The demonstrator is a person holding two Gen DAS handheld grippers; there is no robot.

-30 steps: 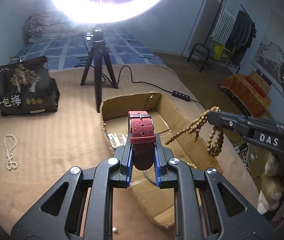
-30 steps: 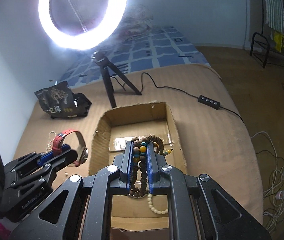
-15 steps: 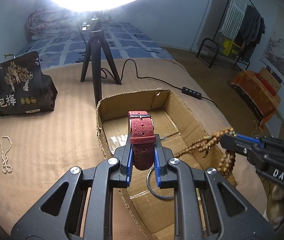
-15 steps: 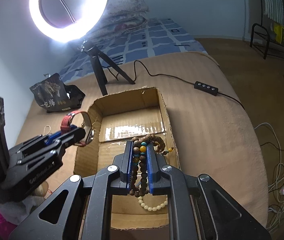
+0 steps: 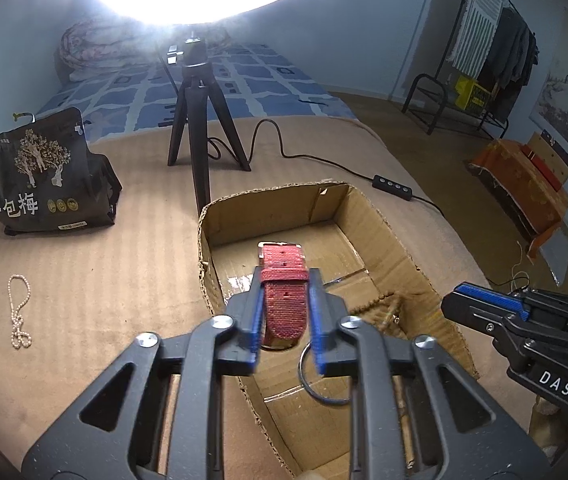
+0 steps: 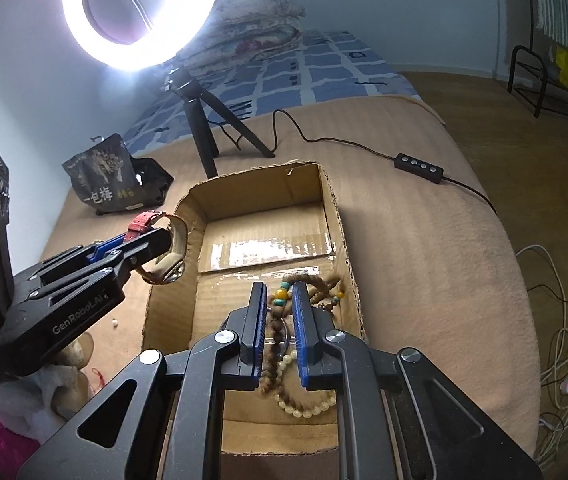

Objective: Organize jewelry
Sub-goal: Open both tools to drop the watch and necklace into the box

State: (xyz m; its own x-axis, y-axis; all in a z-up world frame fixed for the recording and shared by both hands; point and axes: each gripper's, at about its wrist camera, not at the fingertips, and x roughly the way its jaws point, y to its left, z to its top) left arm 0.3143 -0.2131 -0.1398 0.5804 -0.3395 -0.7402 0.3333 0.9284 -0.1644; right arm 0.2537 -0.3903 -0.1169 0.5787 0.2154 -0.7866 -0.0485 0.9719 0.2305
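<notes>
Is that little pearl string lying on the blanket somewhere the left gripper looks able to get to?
Probably yes, but not yet: the left gripper has the red watch between its jaws, which have just been opening. The pearl string lies uncovered on the blanket.

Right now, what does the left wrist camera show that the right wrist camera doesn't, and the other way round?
Only the left wrist view shows the white bead strand lying on the brown blanket, the clothes rack and the orange-covered stand. Only the right wrist view shows the pale bead bracelet in the box and the white cables on the floor. Both show the cardboard box, the red watch between the left claw's fingers, the wooden prayer beads, the tripod and the black snack bag.
</notes>
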